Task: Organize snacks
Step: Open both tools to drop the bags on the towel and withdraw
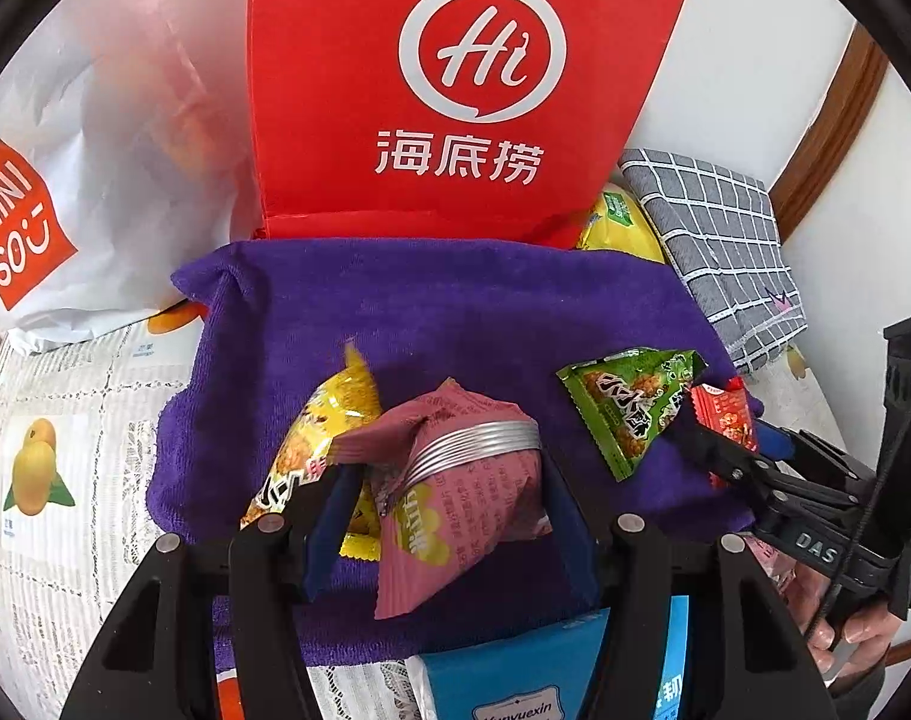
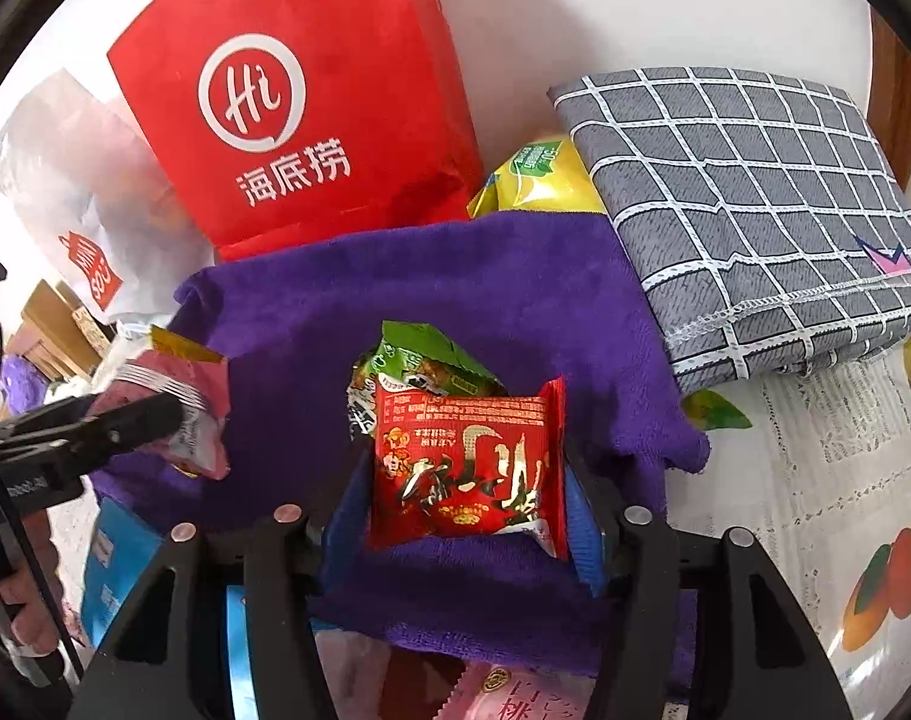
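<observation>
Desk [image 2: 827, 432]: covered with fruit-print sheet; carries all items. Red bag [image 1: 455, 90] stands upright at the rear, a purple towel [image 1: 455, 300] spread in front of it, a grey checked cloth [image 2: 755, 210] folded to the right.

Left claw [image 1: 449, 498]: closed on a pink snack packet [image 1: 467, 504], held above the towel. Right claw [image 2: 464, 480]: closed on a red snack packet [image 2: 464, 474], also over the towel. A green packet [image 1: 629, 408] and a yellow packet [image 1: 329, 420] lie on the towel.

Risk, as judged: both packets are slippery film pinched near one edge; either could slide free on a quick swing. The claws sit close together and could collide.

View differences: only the right wrist view shows another pink packet [image 2: 515, 696] at the near edge; only the left wrist view shows the yellow packet.
</observation>
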The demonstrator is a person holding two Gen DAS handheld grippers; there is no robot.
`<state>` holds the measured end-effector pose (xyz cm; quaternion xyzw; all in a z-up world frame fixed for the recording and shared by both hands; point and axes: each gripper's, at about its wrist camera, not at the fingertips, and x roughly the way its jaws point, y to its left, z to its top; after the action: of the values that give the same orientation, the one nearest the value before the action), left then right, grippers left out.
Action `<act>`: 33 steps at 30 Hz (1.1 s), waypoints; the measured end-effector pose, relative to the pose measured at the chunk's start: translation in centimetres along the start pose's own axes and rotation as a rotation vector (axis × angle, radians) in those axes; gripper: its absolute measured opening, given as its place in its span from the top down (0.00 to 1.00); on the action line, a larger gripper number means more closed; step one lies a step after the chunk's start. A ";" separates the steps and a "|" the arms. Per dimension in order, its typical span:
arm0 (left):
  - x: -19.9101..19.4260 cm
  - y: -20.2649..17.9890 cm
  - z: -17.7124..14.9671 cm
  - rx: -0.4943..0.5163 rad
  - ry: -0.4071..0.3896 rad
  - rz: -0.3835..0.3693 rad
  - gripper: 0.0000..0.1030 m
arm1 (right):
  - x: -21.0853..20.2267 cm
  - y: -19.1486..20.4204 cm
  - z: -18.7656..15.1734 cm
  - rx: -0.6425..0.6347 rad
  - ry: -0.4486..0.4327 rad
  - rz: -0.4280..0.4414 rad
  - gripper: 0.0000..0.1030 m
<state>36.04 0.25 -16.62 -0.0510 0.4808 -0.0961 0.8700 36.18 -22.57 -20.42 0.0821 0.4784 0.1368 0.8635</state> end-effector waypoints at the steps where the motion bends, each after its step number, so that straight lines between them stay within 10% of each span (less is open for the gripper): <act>1: 0.1 0.0 0.0 -0.001 0.003 -0.002 0.43 | -0.1 0.0 0.0 0.001 -0.002 0.004 0.37; 11: -0.8 0.2 0.0 -0.028 0.006 0.016 0.28 | -1.8 0.7 0.2 -0.015 -0.029 0.054 0.27; 23: -7.8 2.2 -2.5 -0.066 -0.062 0.026 0.28 | -9.8 0.5 -0.7 -0.052 -0.185 -0.109 0.27; 33: -11.8 4.0 -6.8 -0.123 -0.093 0.009 0.28 | -12.2 -2.4 -5.6 -0.022 -0.105 -0.202 0.27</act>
<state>24.66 6.72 -11.24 -0.1065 0.4451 -0.0598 0.8871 25.64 -28.67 -14.19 0.0312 0.4370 0.0500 0.8975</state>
